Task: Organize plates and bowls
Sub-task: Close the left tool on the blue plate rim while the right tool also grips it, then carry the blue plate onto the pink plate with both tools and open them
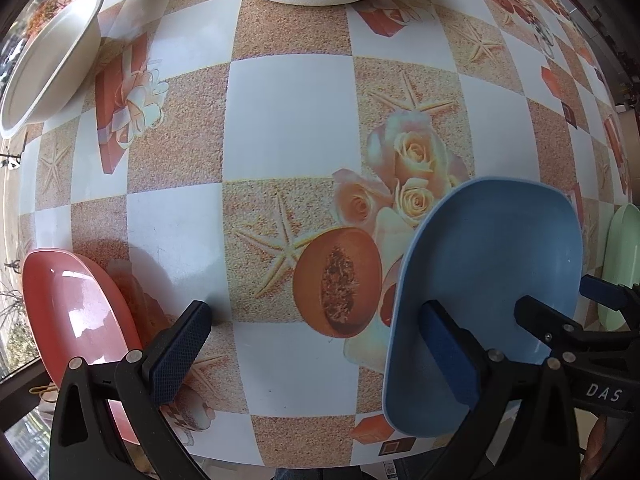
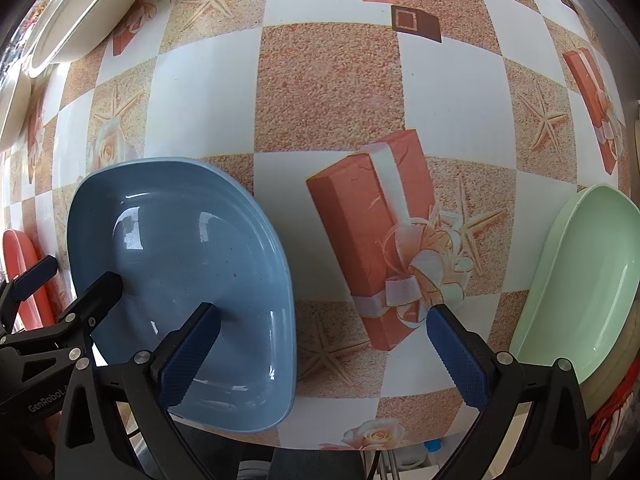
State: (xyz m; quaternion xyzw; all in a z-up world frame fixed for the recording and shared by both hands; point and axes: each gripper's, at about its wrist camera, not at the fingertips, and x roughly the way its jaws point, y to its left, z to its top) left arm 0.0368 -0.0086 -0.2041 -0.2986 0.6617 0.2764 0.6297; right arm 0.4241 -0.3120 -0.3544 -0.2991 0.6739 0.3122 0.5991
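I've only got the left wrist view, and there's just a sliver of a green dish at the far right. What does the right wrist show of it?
Observer: The green plate is shallow and empty, and lies just right of the right gripper.
Operator: Is that gripper holding anything?
Observer: No, it is open and grips nothing.
Operator: Anything under the green plate?
Observer: A beige rim shows beneath its near edge. I cannot tell what it belongs to.
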